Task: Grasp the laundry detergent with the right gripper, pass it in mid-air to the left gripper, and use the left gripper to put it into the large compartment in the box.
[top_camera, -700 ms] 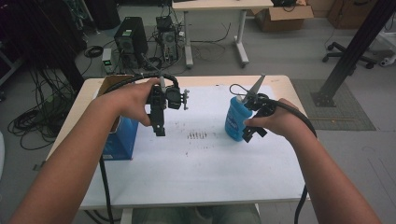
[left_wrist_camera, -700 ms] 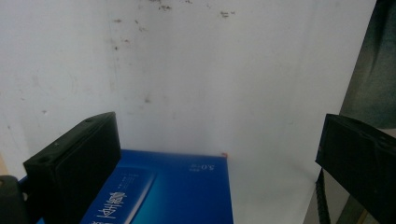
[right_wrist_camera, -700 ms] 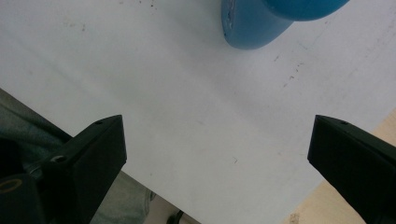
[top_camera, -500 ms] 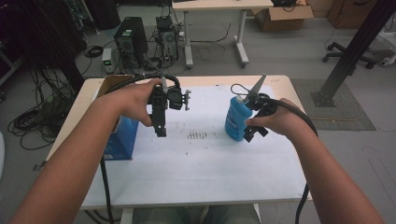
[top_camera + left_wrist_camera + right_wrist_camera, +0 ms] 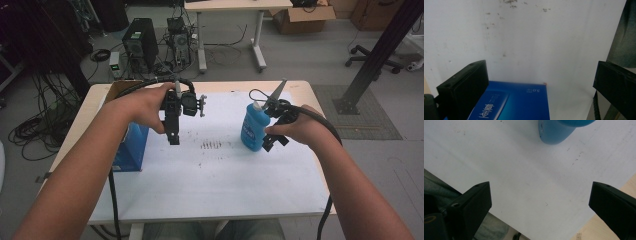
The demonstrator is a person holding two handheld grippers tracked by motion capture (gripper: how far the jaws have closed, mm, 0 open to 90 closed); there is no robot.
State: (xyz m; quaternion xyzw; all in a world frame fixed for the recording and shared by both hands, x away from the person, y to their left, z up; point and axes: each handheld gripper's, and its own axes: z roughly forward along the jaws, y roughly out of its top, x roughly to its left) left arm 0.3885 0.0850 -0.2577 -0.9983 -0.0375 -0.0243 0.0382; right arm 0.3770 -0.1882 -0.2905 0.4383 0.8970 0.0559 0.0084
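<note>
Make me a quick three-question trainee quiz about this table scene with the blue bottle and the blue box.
1. True or false: the right gripper is shut on the bottle.
2. Which gripper's own view has the box below its jaws? A) left B) right
3. Fill in: the bottle stands ______ on the white sheet.

Key
1. False: in the right gripper view the jaws stand wide apart with nothing between them, and the bottle lies beyond them.
2. A: the left gripper, also open.
3. Upright.
</note>
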